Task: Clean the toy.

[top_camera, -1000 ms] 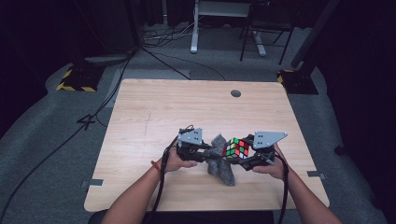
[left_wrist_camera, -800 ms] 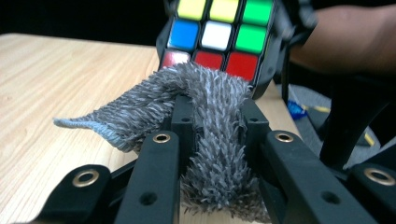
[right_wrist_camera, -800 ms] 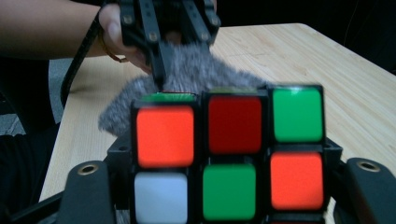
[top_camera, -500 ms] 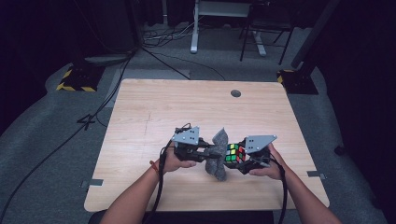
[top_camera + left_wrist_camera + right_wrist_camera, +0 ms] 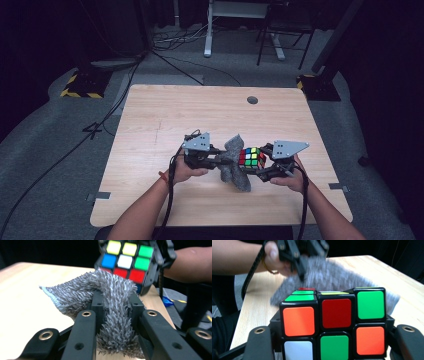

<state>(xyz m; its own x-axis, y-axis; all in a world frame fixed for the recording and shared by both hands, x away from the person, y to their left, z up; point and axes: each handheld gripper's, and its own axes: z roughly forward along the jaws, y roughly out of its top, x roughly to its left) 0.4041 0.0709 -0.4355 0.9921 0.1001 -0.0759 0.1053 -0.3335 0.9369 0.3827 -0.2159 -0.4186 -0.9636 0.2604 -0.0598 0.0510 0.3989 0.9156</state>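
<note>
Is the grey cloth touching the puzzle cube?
Touching: in the left gripper view, the grey cloth presses against the puzzle cube along its lower row, with no gap.

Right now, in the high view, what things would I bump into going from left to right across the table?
The person's left hand → left gripper pinching the grey fuzzy cloth → Rubik's cube → right gripper clamped on the cube → right hand.

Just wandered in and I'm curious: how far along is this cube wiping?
Both pick-ups look done: the left tongs are shut on the grey cloth, the right tongs on the colourful cube. In hand: the cloth lies against the cube above the table. Which faces remain, I cannot tell.
</note>
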